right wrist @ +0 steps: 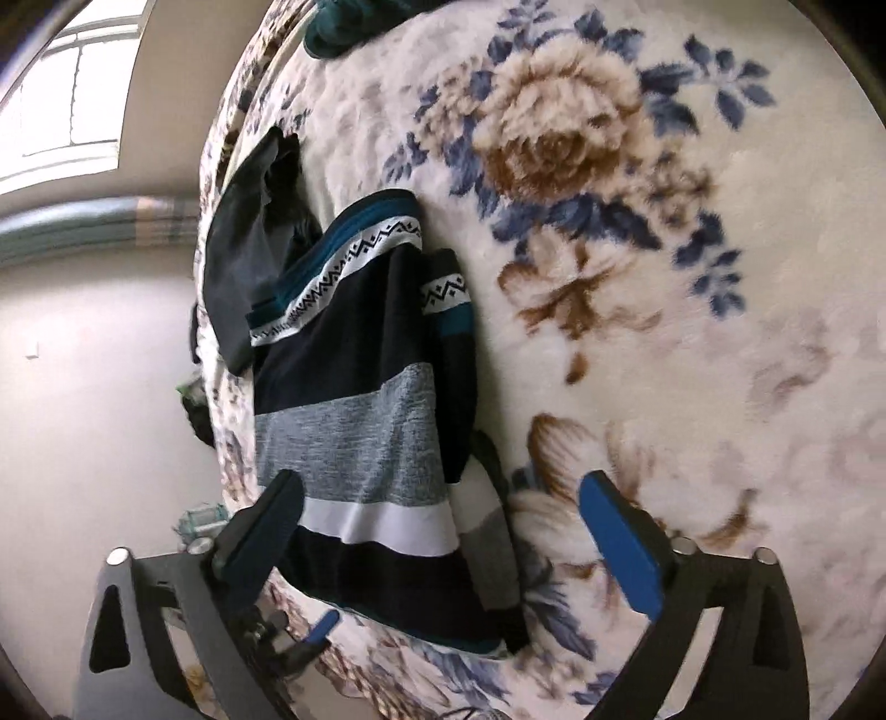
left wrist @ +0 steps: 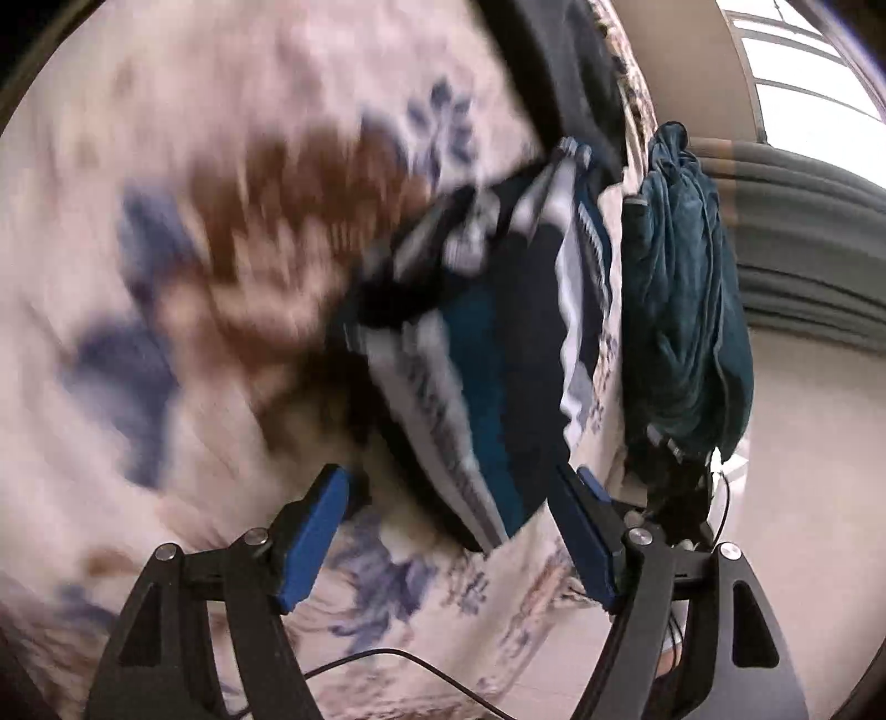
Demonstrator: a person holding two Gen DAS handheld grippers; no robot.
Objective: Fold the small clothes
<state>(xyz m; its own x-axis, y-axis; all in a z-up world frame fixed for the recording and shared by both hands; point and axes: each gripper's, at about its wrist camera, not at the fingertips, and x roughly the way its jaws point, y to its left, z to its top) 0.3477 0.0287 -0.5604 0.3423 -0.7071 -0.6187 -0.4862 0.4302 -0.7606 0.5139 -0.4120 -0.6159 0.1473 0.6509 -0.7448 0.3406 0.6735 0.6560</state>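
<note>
A small striped sweater, navy, grey, white and teal with a zigzag band, lies folded on a cream floral blanket. It also shows blurred in the left wrist view. My right gripper is open just above the sweater's lower hem, holding nothing. My left gripper is open above the sweater's edge, empty. The left gripper's blue pad shows at the blanket's near edge in the right wrist view.
A dark grey garment lies beside the sweater near the bed's edge. A teal garment is bunched at the blanket's edge, also seen in the right wrist view. Pale floor, a window and a cable lie beyond.
</note>
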